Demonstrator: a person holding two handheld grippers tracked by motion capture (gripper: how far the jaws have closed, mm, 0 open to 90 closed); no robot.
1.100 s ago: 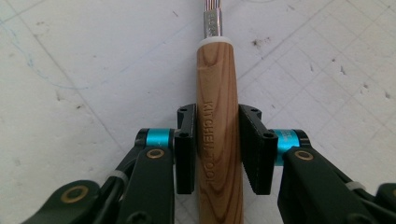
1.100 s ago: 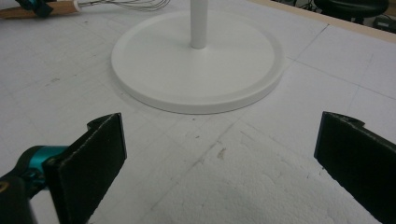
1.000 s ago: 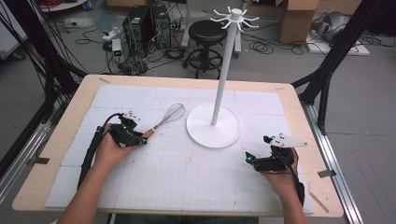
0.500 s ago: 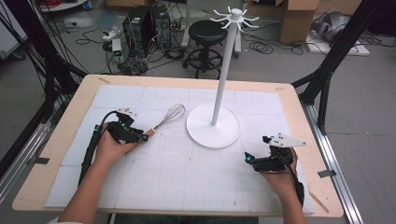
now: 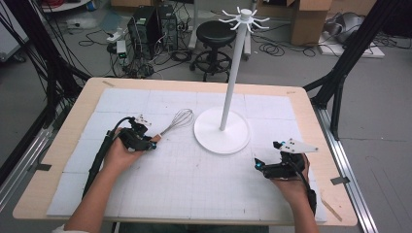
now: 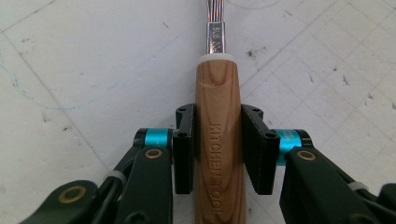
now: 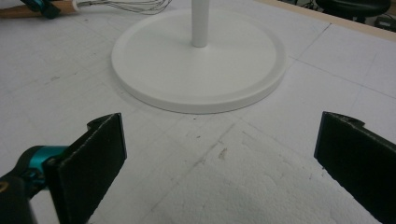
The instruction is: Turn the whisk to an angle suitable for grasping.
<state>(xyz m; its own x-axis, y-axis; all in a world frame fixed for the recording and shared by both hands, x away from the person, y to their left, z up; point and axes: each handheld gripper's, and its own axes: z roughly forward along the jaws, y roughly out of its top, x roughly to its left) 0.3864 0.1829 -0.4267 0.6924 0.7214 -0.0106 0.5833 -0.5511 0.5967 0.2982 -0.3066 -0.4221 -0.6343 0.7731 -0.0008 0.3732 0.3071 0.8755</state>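
Now the left hand-held gripper (image 6: pixel 218 158) is closing on the whisk (image 5: pixel 175 122), whose wooden handle is lying between its 2 pads, running straight ahead along the line of the jaws. In the left gripper view both pads are sitting against the sides of the handle, about midway along it, with the metal collar and wires pointing away from the hand. In the high view the whisk is lying flat on the table (image 5: pixel 68 141), its long axis slanting from the left hand up toward the stand (image 5: pixel 222 131), the wire head just beside the stand's round base. The left hand is by far the nearer; the right hand-held gripper (image 5: pixel 265 167) is resting well apart on the other side of the base, jaws wide and holding nothing.

Compared with the earlier frame, the left jaws have just been closing with the handle between them, and the hand is sitting a little further along the handle. The whisk, the stand and the right hand are lying as before.
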